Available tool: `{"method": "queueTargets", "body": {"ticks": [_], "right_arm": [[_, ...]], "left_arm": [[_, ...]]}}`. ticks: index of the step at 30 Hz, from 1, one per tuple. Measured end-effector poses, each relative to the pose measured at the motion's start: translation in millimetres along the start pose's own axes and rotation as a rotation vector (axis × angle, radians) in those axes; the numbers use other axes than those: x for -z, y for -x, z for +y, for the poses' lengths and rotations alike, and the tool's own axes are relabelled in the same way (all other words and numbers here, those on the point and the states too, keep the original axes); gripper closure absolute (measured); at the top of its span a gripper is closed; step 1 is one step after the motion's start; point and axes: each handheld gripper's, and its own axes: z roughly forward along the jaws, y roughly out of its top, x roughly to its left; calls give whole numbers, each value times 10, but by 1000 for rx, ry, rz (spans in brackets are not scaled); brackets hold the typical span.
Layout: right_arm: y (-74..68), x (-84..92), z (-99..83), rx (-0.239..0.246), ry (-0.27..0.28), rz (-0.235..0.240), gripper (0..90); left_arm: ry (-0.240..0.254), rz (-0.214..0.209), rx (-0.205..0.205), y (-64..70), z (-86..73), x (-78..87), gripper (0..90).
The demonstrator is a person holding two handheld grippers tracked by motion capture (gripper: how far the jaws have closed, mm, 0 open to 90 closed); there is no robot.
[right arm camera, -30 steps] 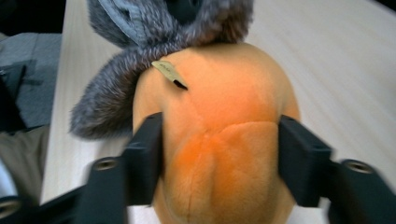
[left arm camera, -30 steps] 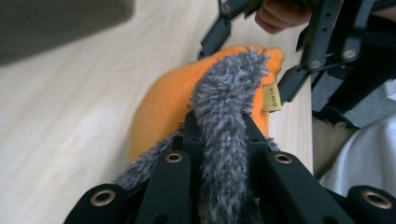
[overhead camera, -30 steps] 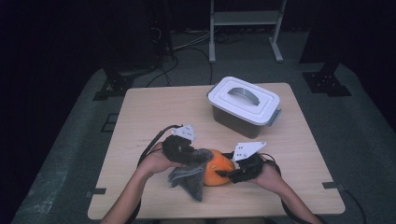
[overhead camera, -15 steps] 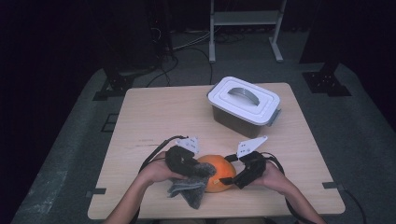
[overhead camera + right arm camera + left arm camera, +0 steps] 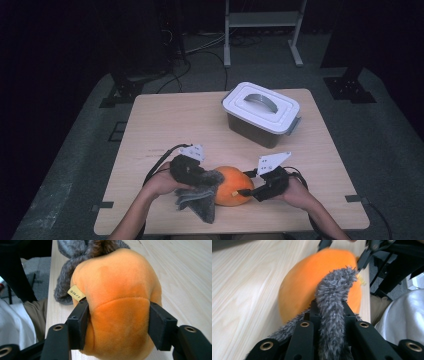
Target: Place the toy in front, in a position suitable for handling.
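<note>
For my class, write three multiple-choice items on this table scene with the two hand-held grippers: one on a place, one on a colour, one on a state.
1. Where does the lidded box stand?
A. far side of the table, right of middle
B. near left corner
C. on the floor

2. What colour is the round plush toy?
A. green
B. orange
C. white

3. What is the left gripper doing?
A. hanging open above the table
B. lifting the box lid
C. clamped on the toy's grey furry part

Answers: 1 A, the high view shows it beyond both hands. 2 B, all views show orange. 3 C, the fur runs between its closed jaws.
</note>
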Motion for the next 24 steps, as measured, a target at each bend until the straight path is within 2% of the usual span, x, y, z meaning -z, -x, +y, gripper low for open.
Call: {"method": "queueTargets", "body": {"ticks": [4,5,6,7,11,13,17,21,24], "right_arm": [[-38,-3,27,32,13,-30,429],[-52,-26,85,70,17,-74,437],[-52,-26,85,70,17,-74,437],[-41,-46,128,90,13,-103,437],[-1,-55,116,69,25,-91,436],[30,-31,55,54,24,-74,436],[61,11,-27,31,32,-58,436],[61,59,-89,24,28,-56,435],[76,87,-117,8,33,-58,433]], "left_arm": [[29,-10,25,-43,-60,26,772],[38,0,30,-63,-44,34,772],[38,0,30,-63,-44,34,772],[42,10,33,-66,-27,38,772],[62,7,13,-52,59,53,772],[40,13,-9,-37,84,9,771],[24,14,-11,-40,40,-21,770],[14,27,32,-95,-128,-29,768],[23,21,73,-142,-262,-46,768]]}}
